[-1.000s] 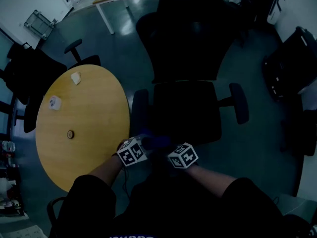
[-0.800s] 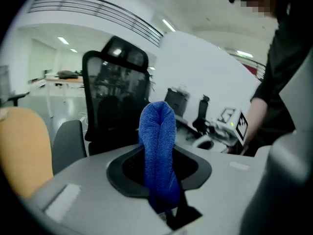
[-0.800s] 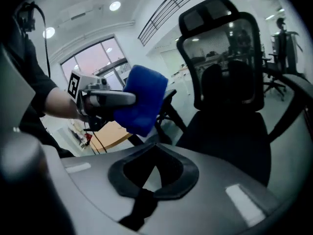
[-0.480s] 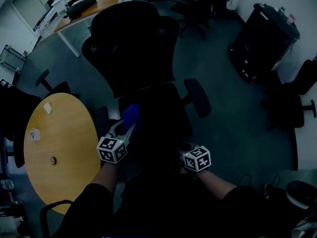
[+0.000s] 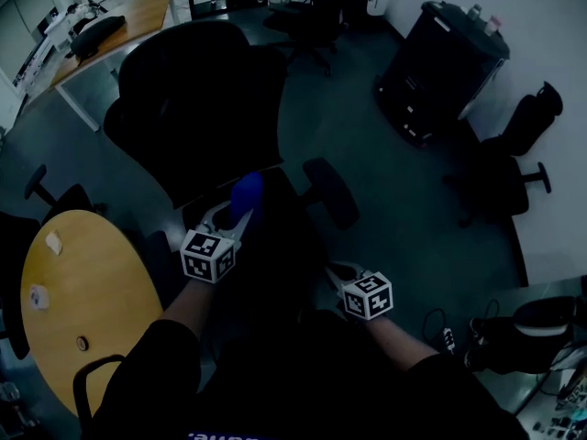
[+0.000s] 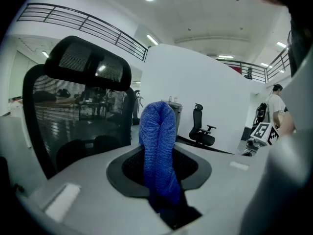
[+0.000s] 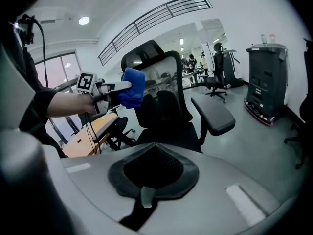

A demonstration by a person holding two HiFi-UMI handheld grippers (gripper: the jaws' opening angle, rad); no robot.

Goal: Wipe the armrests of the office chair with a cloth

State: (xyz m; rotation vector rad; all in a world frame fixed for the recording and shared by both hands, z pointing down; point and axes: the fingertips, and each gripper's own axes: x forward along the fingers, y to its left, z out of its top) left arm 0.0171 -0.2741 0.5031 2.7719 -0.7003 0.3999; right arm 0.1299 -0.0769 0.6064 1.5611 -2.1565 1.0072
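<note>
The black office chair (image 5: 193, 108) stands straight ahead, its seat below my hands. Its right armrest (image 5: 330, 191) juts out past the seat and also appears in the right gripper view as a dark pad (image 7: 212, 114). My left gripper (image 5: 231, 220) is shut on a folded blue cloth (image 5: 246, 193) and holds it over the seat near the backrest. In the left gripper view the cloth (image 6: 159, 160) stands up between the jaws, in front of the mesh backrest (image 6: 73, 106). My right gripper (image 5: 334, 269) is shut on nothing, low at the seat's right front. The left armrest is hard to make out.
A round wooden table (image 5: 73, 291) with small items lies at the left. A black cabinet (image 5: 440, 62) stands at the far right, with another black chair (image 5: 509, 154) beside it. A desk (image 5: 110, 35) is at the back left. Cables (image 5: 449, 337) trail on the floor at the right.
The two grippers were together near the seat's front left. The left one has carried the blue cloth forward over the seat, the right one has moved off to the right. The view has swung rightward.
</note>
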